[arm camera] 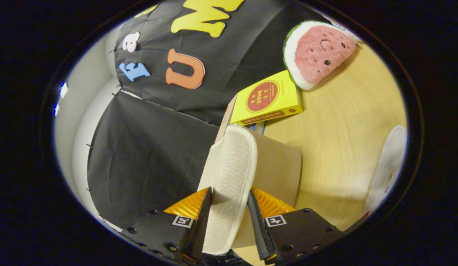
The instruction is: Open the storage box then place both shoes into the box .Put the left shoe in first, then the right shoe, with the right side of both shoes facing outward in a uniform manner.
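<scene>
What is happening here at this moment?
A hand-held gripper is shut on a cream shoe, held between its fingers over a brown box. Beyond the box, a yellow book and a watermelon plush lie on the wooden table. A white object sits beside the box.

The yellow book [267, 98] bears a red round label, print too small to read.

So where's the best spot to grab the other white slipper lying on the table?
Probably its long sides, coming down from above: the other slipper lies flat on the table, edge partly hidden. The gripper is shut on the first slipper.
</scene>
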{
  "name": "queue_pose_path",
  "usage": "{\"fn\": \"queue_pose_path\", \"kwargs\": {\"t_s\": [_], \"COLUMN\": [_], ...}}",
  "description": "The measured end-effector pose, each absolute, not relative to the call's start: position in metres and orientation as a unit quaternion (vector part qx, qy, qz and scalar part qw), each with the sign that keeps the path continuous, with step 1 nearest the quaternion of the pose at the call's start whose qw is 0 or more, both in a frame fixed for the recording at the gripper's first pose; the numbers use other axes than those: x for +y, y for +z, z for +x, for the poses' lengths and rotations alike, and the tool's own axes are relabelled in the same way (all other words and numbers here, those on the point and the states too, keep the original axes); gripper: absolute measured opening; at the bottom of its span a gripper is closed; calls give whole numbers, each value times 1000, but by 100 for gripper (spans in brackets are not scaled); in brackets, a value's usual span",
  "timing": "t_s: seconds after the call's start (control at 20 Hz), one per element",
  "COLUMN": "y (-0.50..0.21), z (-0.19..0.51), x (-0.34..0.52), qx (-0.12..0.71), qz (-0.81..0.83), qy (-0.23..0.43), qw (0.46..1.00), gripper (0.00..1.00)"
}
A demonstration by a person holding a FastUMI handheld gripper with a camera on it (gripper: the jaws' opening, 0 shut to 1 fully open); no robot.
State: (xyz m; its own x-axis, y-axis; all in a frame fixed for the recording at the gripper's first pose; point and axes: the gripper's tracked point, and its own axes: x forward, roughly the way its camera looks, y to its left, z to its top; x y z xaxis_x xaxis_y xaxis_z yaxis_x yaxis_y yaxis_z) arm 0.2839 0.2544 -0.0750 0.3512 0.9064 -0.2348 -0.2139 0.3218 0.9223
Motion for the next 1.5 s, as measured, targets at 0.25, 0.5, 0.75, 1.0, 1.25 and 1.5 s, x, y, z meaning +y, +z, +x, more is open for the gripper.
{"fn": "queue_pose_path", "kwargs": {"t_s": [0.25,0.5,0.75,1.0,1.25,1.5], "y": [-65,-39,21,80,122,131], "z": [286,285,277,265,250,250], "x": [240,244,257,297,361,423], "qx": [406,399,384,369,345,350], "qz": [433,426,437,447,453,467], "qy": [389,372,360,363,385,385], "qw": [705,722,730,730,726,715], "gripper": [13,1,1,1,5,12]}}
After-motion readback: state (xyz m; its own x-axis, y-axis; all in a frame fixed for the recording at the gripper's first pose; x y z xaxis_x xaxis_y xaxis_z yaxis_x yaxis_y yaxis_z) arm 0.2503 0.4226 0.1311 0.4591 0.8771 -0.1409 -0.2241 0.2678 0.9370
